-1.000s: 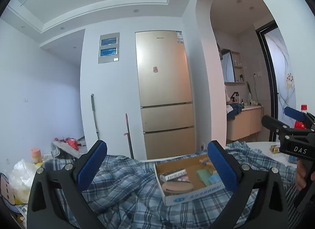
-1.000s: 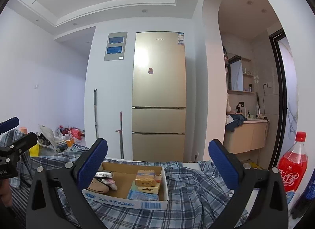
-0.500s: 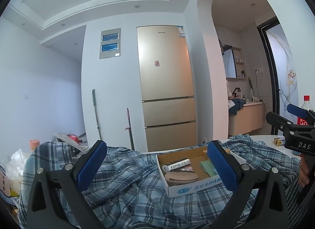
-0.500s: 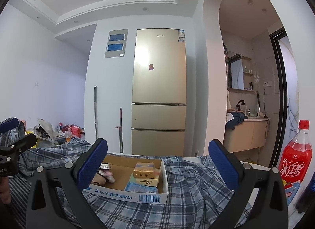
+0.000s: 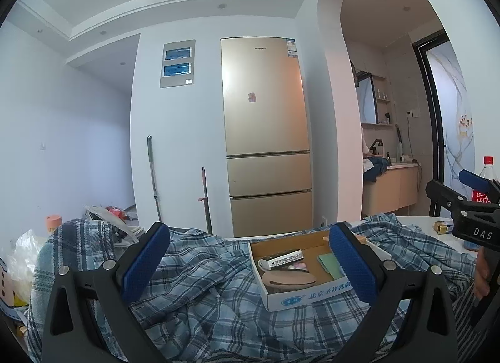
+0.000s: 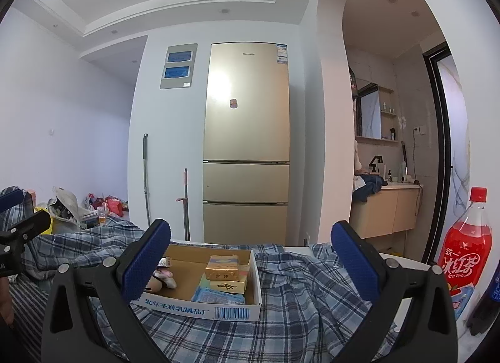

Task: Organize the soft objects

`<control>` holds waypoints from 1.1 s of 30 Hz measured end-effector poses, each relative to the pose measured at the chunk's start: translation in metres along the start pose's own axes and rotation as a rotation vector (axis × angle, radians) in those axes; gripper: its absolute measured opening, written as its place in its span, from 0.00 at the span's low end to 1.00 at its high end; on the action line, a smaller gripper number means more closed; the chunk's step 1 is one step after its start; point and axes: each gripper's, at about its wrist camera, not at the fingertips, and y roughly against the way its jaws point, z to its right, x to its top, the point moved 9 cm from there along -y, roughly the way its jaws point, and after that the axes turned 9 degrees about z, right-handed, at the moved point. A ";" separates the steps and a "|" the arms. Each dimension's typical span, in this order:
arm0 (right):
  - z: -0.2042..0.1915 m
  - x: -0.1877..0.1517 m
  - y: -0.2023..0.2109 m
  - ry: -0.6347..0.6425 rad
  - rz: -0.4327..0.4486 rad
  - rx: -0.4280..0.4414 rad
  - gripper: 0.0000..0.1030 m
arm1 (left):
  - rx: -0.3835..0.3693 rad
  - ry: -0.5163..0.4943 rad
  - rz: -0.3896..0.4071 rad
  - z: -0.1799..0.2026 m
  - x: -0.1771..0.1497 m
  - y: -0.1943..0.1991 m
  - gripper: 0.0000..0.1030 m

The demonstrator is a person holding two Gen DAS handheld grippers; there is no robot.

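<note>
A blue plaid shirt [image 5: 203, 294] lies crumpled across the table and also shows in the right wrist view [image 6: 297, 294]. A shallow cardboard box [image 5: 300, 299] of small items sits on top of the shirt; the right wrist view shows it too [image 6: 200, 308]. My left gripper [image 5: 250, 266] is open and empty, above the shirt to the left of the box. My right gripper [image 6: 250, 264] is open and empty above the shirt, with the box between its fingers. Each gripper appears at the edge of the other's view.
A red iced tea bottle [image 6: 465, 244] stands at the right on the white table [image 5: 418, 222]. A small yellow pack [image 5: 442, 227] lies near it. A gold fridge [image 5: 265, 135] stands behind. Bags and clutter [image 6: 72, 206] sit at the left.
Both grippers have dropped slightly and tilted up, so the shirt and box sit lower in both views. The jaws stay open and empty.
</note>
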 end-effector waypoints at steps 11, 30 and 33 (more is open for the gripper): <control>-0.003 0.001 0.003 0.018 0.018 0.011 1.00 | 0.017 -0.007 0.023 -0.002 0.004 0.006 1.00; -0.004 0.001 0.003 0.020 0.019 0.014 1.00 | 0.017 -0.007 0.024 -0.002 0.004 0.007 1.00; -0.004 0.001 0.003 0.020 0.019 0.014 1.00 | 0.017 -0.008 0.024 -0.002 0.004 0.007 1.00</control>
